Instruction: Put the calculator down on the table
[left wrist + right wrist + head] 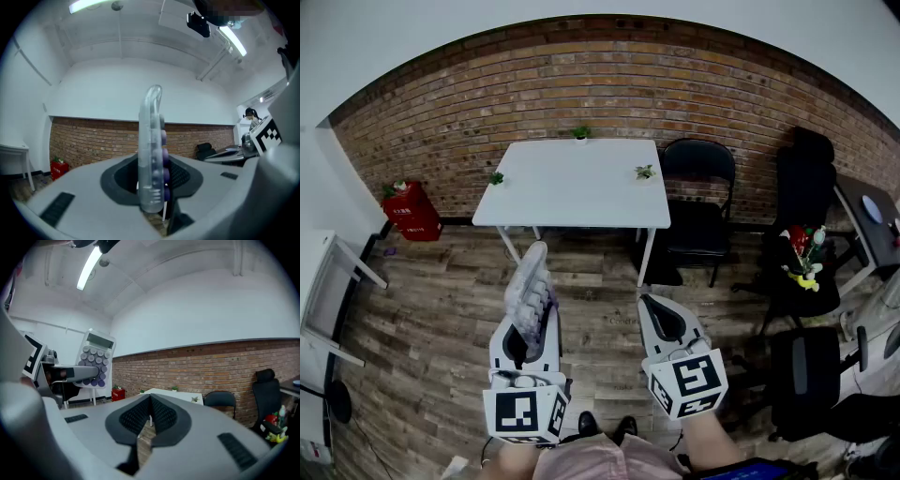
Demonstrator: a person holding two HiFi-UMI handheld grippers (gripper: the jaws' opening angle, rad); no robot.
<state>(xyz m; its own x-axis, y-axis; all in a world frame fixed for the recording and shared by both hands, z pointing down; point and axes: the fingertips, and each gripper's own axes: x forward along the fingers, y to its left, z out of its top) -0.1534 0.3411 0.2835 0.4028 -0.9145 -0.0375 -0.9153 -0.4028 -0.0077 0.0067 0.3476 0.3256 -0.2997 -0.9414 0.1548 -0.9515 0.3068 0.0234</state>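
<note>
My left gripper point(529, 330) is shut on the lower end of a clear calculator point(528, 284) with purple round keys, held upright and edge-on in the left gripper view point(152, 154). The right gripper view shows its keyed face point(95, 359) at the left, clamped in the left gripper. My right gripper point(664, 323) hangs beside it, shut, with nothing between its pads point(149, 420). The white table point(581, 183) stands ahead against the brick wall, some way beyond both grippers; it also shows small in the right gripper view point(176, 394).
Three small potted plants point(580, 132) point(496, 178) point(645, 172) sit on the table. A black folding chair point(698, 202) stands right of it, a red box point(412, 208) left by the wall, office chairs and clutter point(802, 253) at the right. Wooden floor lies between me and the table.
</note>
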